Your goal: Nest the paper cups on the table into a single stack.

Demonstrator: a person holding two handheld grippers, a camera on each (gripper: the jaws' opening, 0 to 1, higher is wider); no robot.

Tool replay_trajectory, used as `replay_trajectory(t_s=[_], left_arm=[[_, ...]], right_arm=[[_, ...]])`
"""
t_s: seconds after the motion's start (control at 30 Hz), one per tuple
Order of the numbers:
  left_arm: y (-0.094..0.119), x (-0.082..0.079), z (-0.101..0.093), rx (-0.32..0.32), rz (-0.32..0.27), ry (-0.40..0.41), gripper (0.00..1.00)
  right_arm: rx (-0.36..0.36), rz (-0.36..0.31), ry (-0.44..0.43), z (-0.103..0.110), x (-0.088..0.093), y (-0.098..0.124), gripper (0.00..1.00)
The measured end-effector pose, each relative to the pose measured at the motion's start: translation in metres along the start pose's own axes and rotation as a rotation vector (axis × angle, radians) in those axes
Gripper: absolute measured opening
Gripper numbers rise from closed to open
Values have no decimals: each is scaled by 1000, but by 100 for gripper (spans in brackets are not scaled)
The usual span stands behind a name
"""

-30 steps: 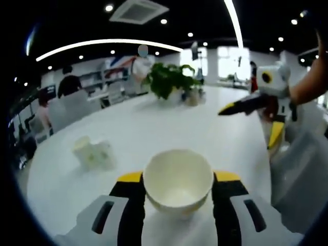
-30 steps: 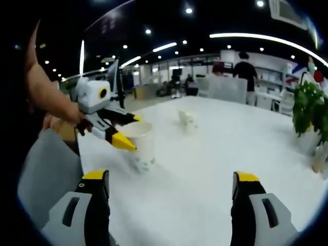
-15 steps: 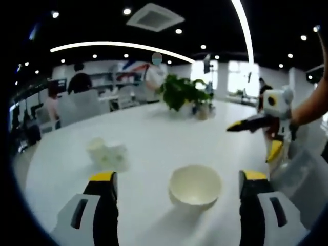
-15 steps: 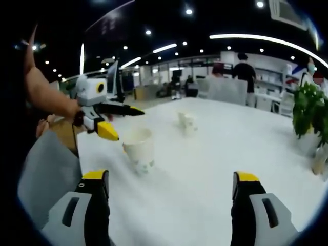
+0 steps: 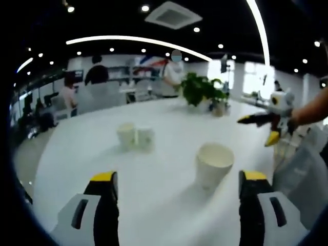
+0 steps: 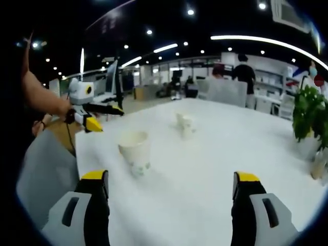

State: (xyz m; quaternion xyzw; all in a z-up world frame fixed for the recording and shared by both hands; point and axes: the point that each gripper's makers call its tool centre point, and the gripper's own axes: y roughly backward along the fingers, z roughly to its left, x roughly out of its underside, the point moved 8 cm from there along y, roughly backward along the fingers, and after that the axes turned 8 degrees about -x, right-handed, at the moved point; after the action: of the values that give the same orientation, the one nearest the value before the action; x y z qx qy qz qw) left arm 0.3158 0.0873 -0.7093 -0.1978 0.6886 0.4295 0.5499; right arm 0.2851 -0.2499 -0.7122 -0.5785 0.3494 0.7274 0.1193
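In the left gripper view we see our left tongs (image 5: 177, 179) released, jaws spread wide with yellow tips low in the picture, nothing between them. Ahead of them, nearer the right jaw but apart from it, a cream paper cup (image 5: 214, 164) stands upright on the white surface (image 5: 154, 174), mouth up. Farther off, towards the left, a pair of paper cups (image 5: 135, 137) stands side by side, touching or nearly so (we cannot tell which). A potted plant (image 5: 204, 90) sits at the far edge of the surface, and people stand or sit beyond it.

At the right of that view our right tongs (image 5: 262, 123) hang above the edge of the surface, held by a bare forearm; their yellow-tipped jaws are parted and hold nothing.

In the right gripper view the right tongs (image 6: 171, 182) show the same released state, jaws well apart with nothing between them. The near cup (image 6: 135, 152) stands upright ahead of the left jaw, with a faint greenish print low on its wall; we cannot read any writing in it. The two far cups (image 6: 185, 124) stand well beyond, near the middle of the surface (image 6: 220, 154). The left tongs (image 6: 97, 117) hover at the left, above the surface's edge, jaws parted and apart from the near cup. The plant (image 6: 310, 110) stands at the right.
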Motion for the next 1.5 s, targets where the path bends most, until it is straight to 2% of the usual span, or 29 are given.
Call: replay_trajectory(t_s=[0.17,0.43,0.57,0.7,0.8,0.93,1.03,1.13,1.3,1.43,1.5], left_arm=[[14,9,3,-16,11,0,97],[35,11,15,-64,-7,48,99],[41,14,21,-93,4,18,99],[43,23,26,-103,34,43,99],[41,29,28,-92,22,90,99],[31,34,30,-83,46,82,97],[15,37,35,-60,61,82,96],[1,39,41,-64,64,96,94],[-34,38,57,-66,65,96,93],[-67,32,71,-79,52,51,90],[-83,25,78,-76,30,49,92]], right_arm=[[9,-12,-12,-4,-5,-2,100],[19,-21,-20,-9,-6,1,100],[23,-13,-14,-14,-2,5,100],[30,-4,-20,-18,1,7,100],[36,2,-25,-21,3,7,100],[44,11,-38,-23,6,5,100],[54,14,-50,-25,9,2,100],[69,16,-62,-27,10,-1,100],[81,19,-68,-27,10,-5,100],[90,28,-78,-26,13,-6,100],[98,31,-88,-27,14,-7,100]])
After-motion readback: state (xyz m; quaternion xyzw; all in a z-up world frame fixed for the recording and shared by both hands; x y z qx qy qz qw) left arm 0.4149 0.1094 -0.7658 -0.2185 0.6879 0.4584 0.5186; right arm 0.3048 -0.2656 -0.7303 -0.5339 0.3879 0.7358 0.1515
